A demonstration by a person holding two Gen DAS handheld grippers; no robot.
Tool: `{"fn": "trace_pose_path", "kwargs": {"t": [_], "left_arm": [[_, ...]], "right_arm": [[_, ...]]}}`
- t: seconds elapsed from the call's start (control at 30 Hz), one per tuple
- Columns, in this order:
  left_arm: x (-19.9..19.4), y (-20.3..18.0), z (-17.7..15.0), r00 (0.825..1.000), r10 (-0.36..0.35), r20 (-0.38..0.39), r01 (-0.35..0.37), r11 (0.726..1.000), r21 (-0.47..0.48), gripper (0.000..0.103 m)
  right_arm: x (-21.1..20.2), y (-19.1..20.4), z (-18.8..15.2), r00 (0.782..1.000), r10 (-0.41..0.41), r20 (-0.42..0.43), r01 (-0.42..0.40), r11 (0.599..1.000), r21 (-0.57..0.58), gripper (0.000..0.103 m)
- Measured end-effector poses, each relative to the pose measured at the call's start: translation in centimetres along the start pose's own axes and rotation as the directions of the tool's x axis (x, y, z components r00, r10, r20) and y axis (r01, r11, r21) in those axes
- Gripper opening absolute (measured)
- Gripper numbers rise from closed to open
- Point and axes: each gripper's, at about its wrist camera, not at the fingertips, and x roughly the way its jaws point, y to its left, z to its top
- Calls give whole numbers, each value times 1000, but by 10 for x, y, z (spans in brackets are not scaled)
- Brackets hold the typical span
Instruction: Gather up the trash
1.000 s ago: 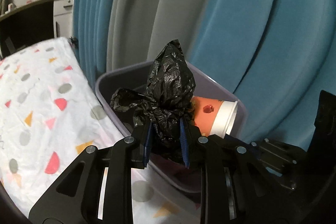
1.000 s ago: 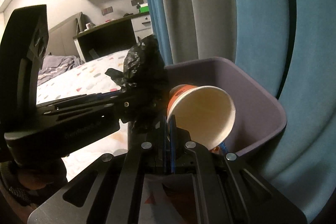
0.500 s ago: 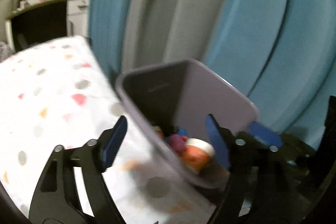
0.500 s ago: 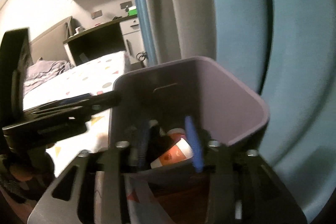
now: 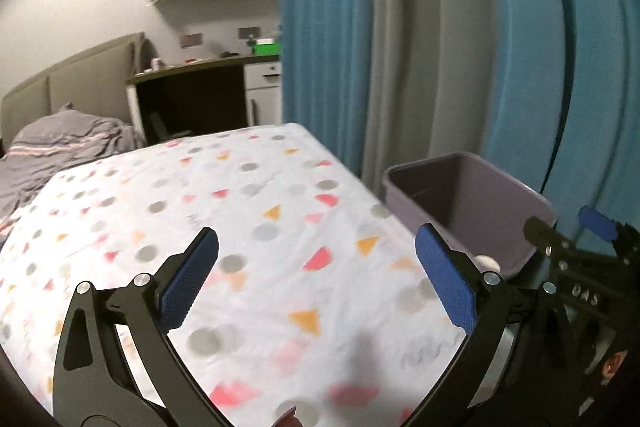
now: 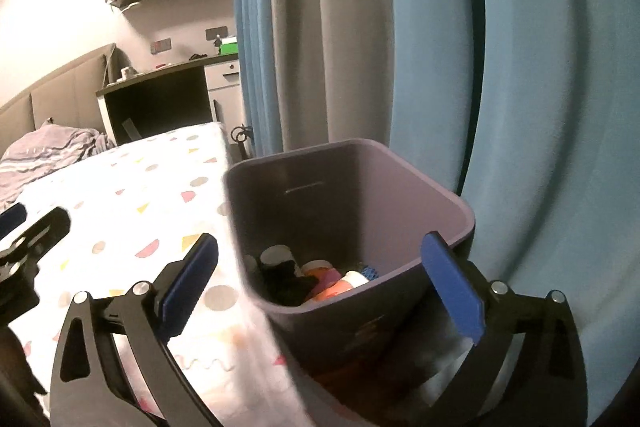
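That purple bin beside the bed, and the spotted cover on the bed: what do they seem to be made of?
The bin looks like moulded plastic with a matte finish: smooth thin walls, a rounded rim and a moulded slot in the far wall. The bed cover looks like soft woven fabric, probably cotton: it drapes over the mattress edge and carries printed dots and triangles.

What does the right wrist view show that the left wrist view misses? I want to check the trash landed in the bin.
Only the right wrist view looks down into the purple bin, showing the orange paper cup and the black bag at the bottom. Only the left wrist view shows most of the patterned bedsheet, with no trash on it. Both show the bin, the blue curtains and open, empty jaws that have just been opening.
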Motion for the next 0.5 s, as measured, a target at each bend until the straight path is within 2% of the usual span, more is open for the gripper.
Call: {"fn": "trace_pose_path", "kwargs": {"t": [0.3, 0.5], "left_arm": [[-55, 42, -23, 995, 96, 8, -95, 995, -37, 97], [-90, 66, -35, 991, 133, 17, -131, 990, -59, 97]], "right_arm": [[-43, 43, -12, 998, -17, 55, 21, 998, -57, 97], [-81, 69, -17, 994, 16, 107, -7, 997, -80, 97]]}}
